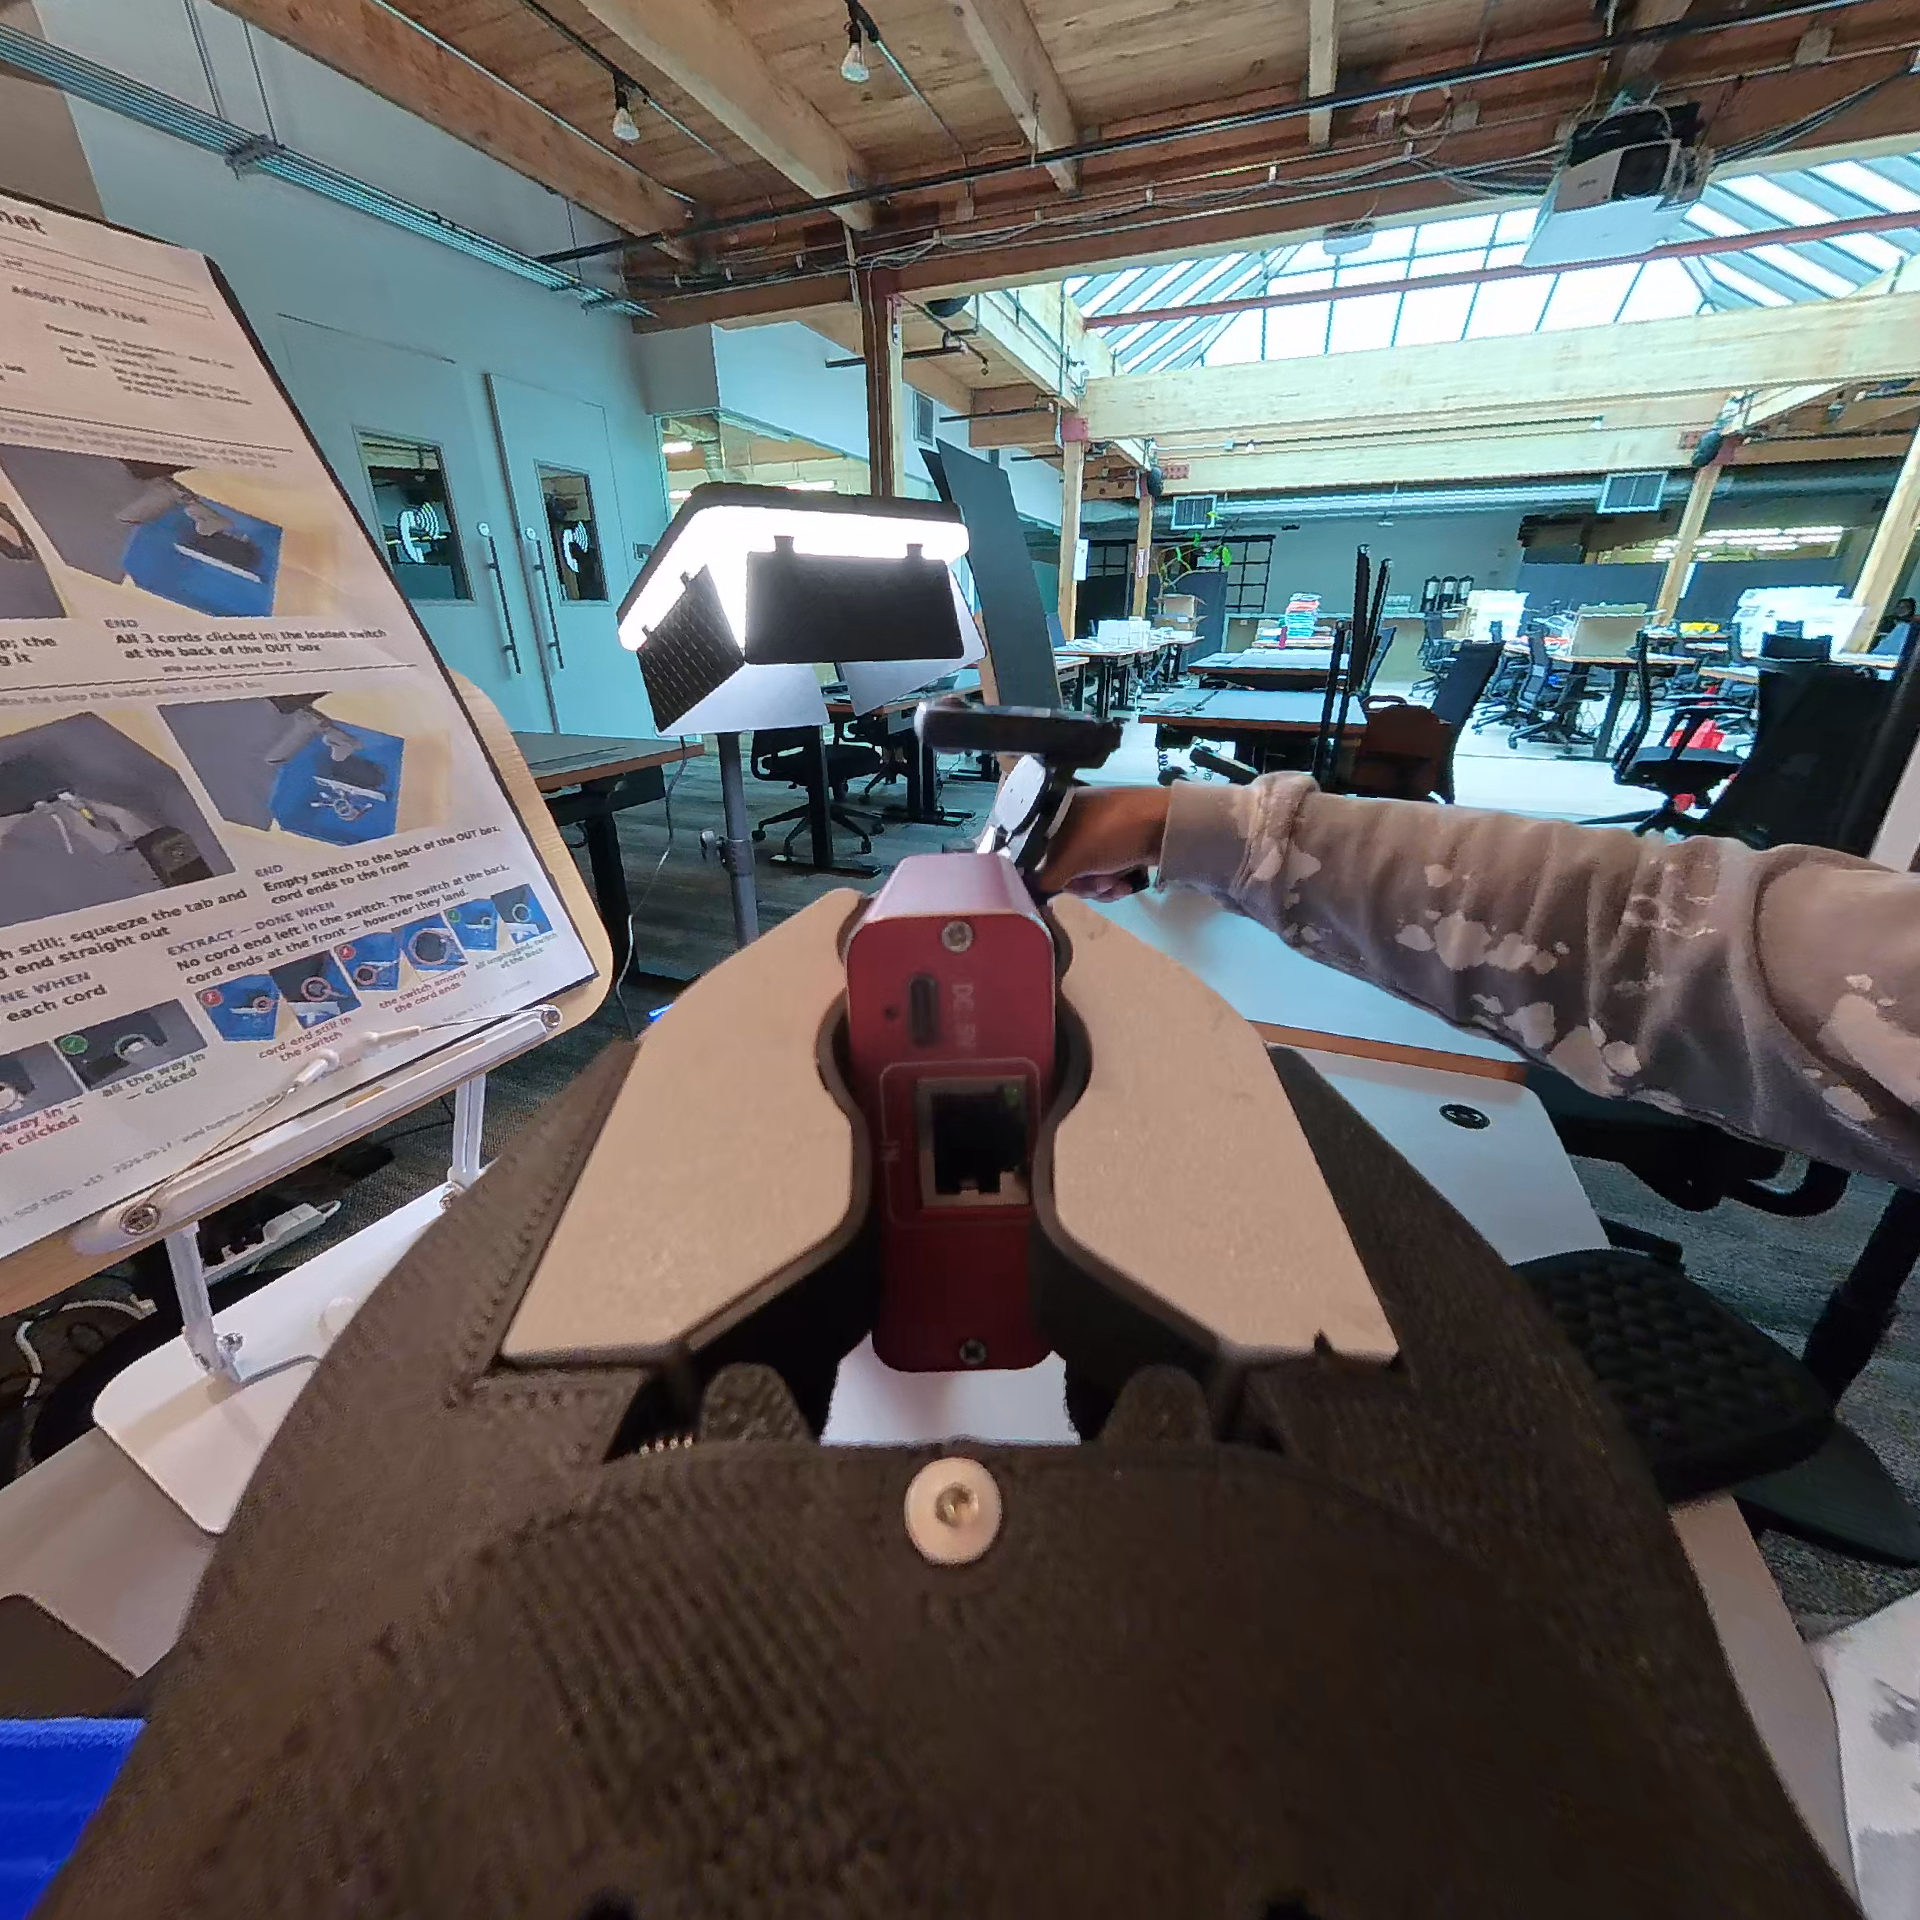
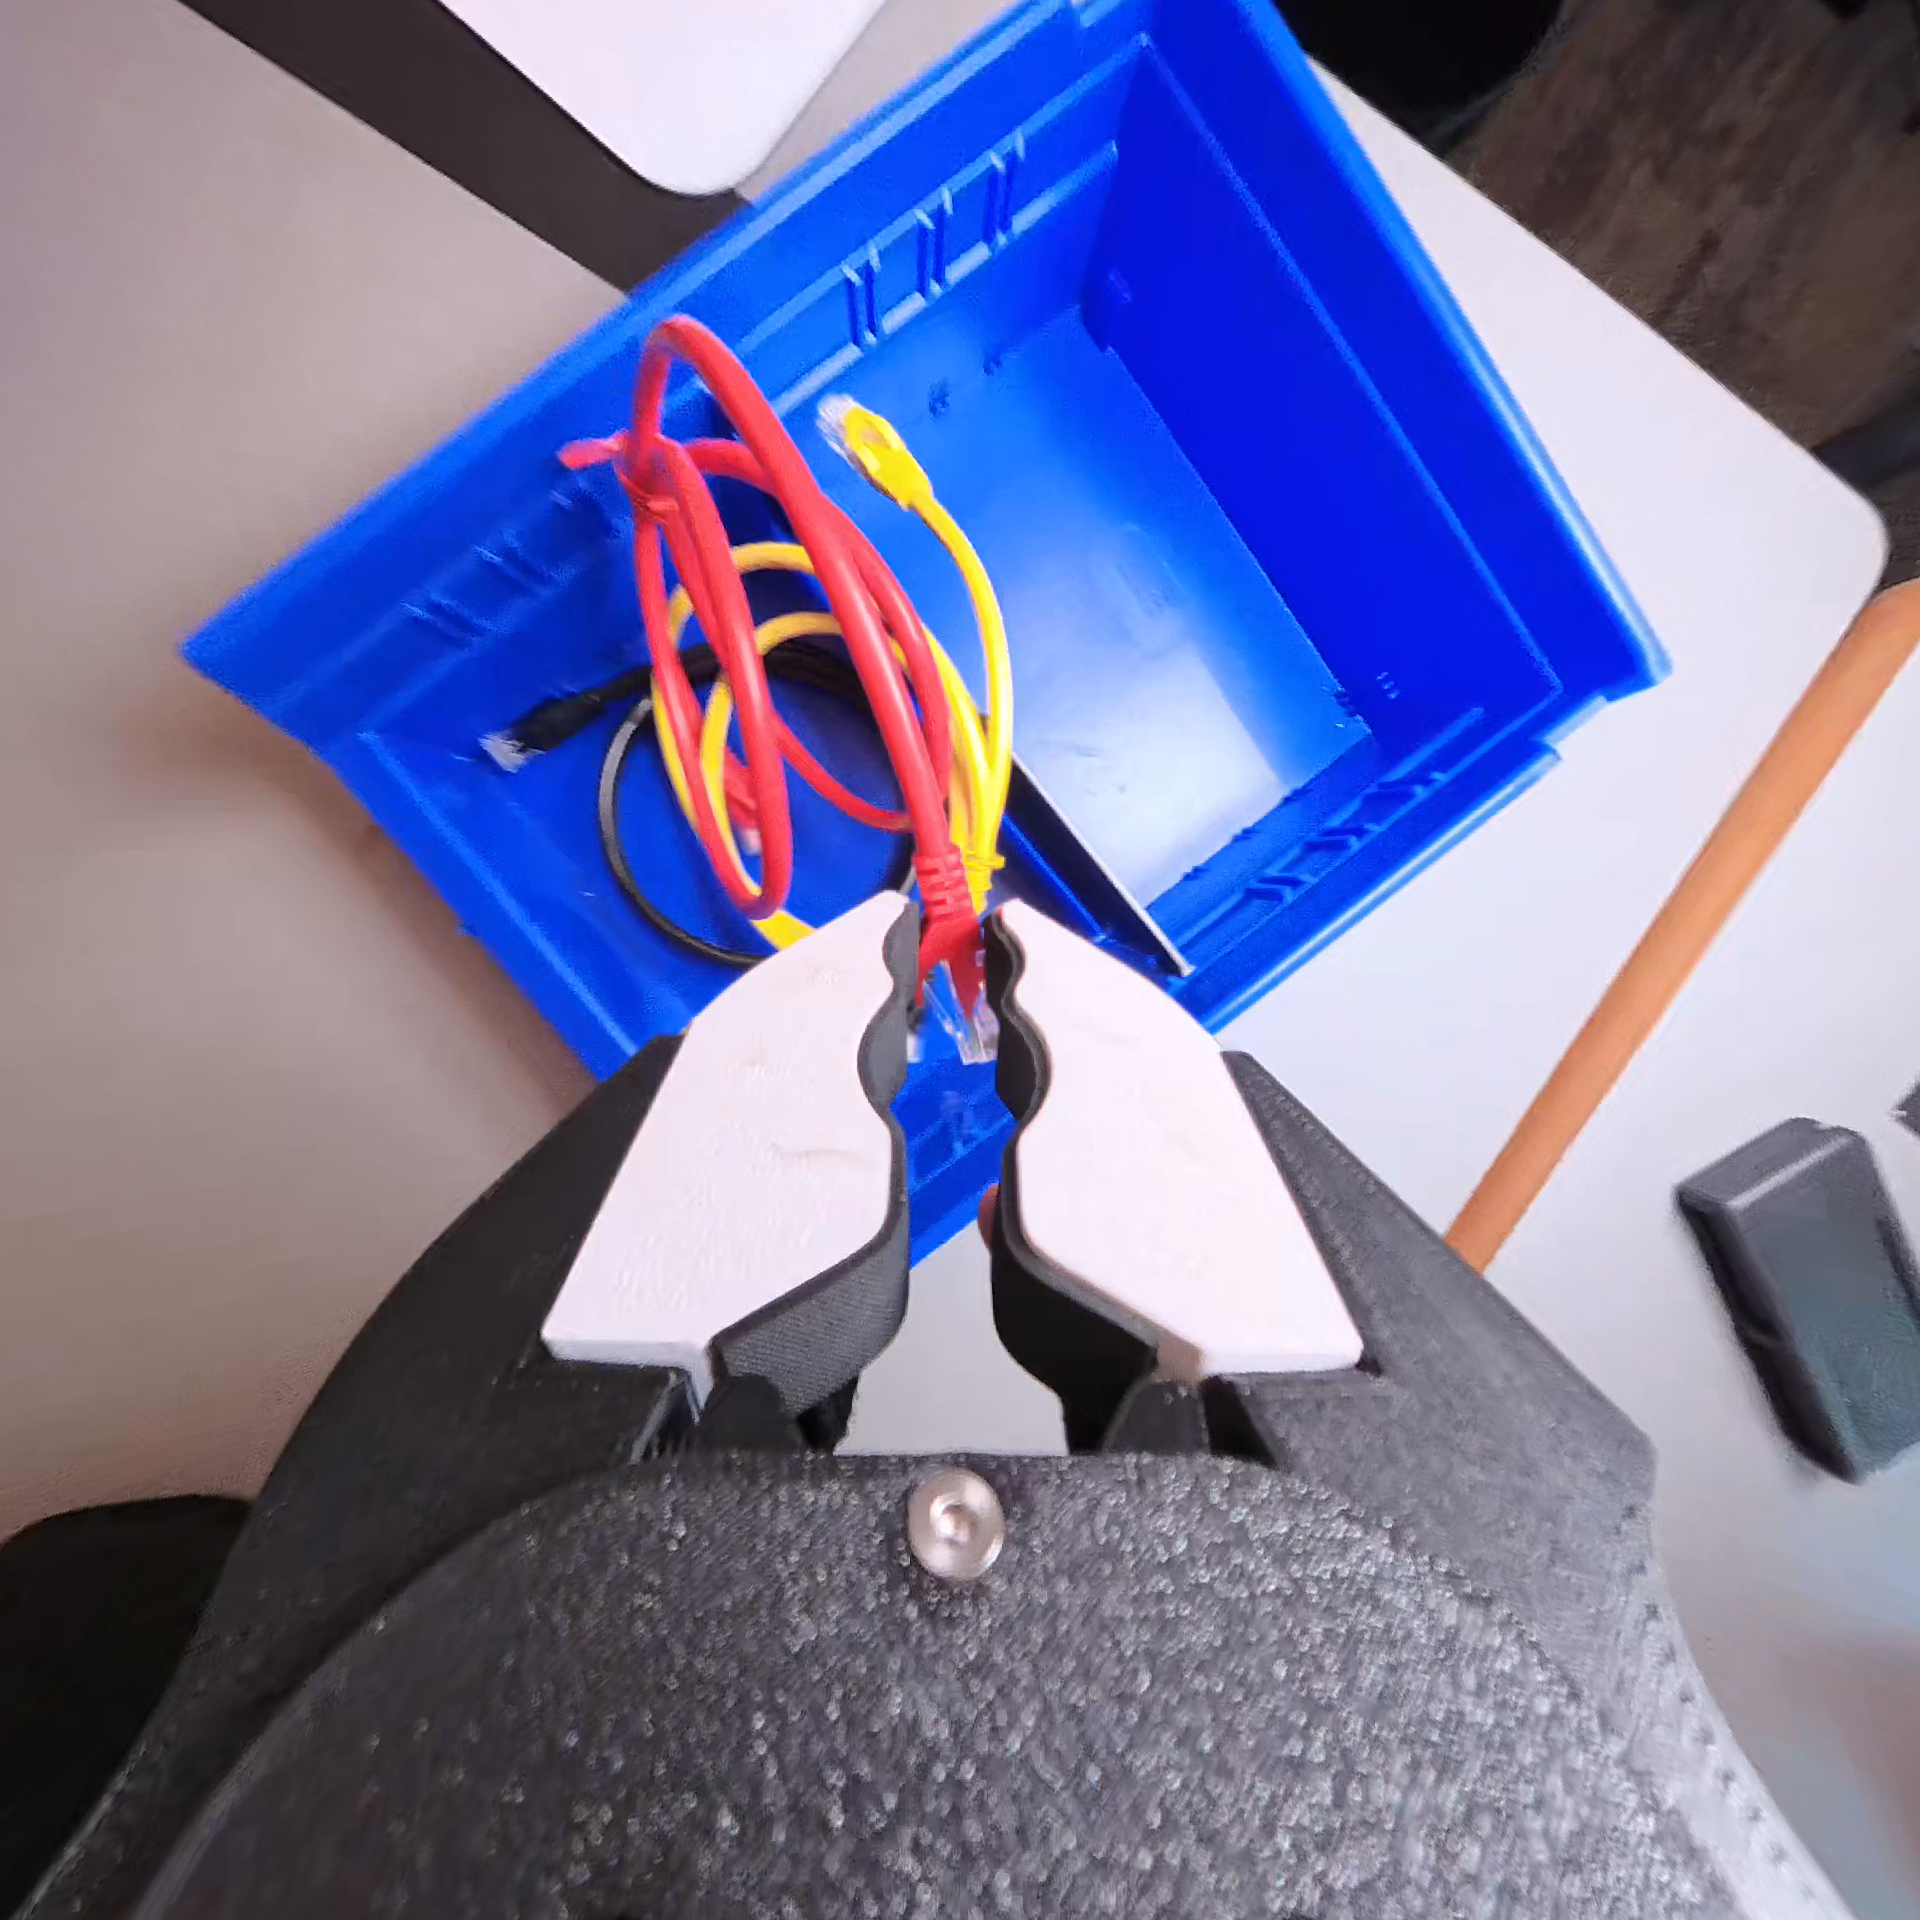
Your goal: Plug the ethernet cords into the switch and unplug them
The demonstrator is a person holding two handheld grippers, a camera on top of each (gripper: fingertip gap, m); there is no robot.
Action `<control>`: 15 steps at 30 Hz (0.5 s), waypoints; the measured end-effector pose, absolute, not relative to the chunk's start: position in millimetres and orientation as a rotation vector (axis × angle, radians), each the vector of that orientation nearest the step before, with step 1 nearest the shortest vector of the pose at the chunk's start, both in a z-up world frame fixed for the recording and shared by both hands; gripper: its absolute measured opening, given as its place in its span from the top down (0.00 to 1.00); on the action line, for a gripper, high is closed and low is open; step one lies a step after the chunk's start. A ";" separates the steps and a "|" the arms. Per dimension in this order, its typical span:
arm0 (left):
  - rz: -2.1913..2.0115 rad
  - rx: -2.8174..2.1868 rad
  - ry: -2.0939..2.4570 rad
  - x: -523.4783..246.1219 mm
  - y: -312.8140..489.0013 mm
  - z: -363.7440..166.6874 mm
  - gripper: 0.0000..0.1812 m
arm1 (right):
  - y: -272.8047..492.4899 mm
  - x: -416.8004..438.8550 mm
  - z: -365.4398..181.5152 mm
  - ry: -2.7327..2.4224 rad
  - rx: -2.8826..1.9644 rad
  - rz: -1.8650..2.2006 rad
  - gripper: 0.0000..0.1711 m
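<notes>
A pale, smooth worktop (image 2: 260,436) carries a glossy blue plastic bin (image 2: 1299,436) at 12 o'clock. The right tool (image 2: 951,940), with wavy matte-grey fingers, is clamped on the red cord (image 2: 748,582) just behind its clear plug; yellow and black cords coil in the bin. The left tool (image 1: 951,914) grips a boxy red metal switch (image 1: 951,1039) upright, port facing the camera.

Red metal box-shaped switch (image 1: 951,1122): one was counted.
Coiled ethernet cords: three were counted – red (image 2: 790,582), yellow (image 2: 971,582), black (image 2: 623,769).
Blue plastic bin (image 2: 1299,416): one.
</notes>
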State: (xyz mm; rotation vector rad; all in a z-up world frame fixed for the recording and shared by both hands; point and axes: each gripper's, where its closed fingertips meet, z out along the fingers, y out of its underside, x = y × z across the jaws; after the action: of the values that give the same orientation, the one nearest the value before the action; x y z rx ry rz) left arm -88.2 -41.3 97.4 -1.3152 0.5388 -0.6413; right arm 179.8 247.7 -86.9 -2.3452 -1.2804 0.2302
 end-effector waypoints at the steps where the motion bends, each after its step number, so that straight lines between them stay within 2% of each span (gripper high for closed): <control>1: -0.642 -1.319 0.536 -89.3 -40.4 96.5 0.84 | 249.8 179.8 -93.3 -1.305 -2.349 0.189 0.93; 5: -0.648 -1.336 0.522 -94.0 -34.9 92.0 0.84 | 253.5 184.8 -105.6 -1.357 -2.399 0.090 0.91; 9: -0.652 -1.357 0.516 -94.7 -30.8 87.4 0.84 | 241.6 200.9 -111.6 -1.428 -2.490 0.059 0.83; 15: -0.654 -1.366 0.524 -90.8 -29.2 84.7 0.84 | 244.7 212.8 -72.4 -1.324 -2.321 0.038 0.71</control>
State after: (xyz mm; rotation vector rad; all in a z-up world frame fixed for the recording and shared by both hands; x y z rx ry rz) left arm -90.8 -29.2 84.7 -1.3663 0.5240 -0.6537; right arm 212.8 244.7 -72.4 -2.3208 -1.3235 0.0383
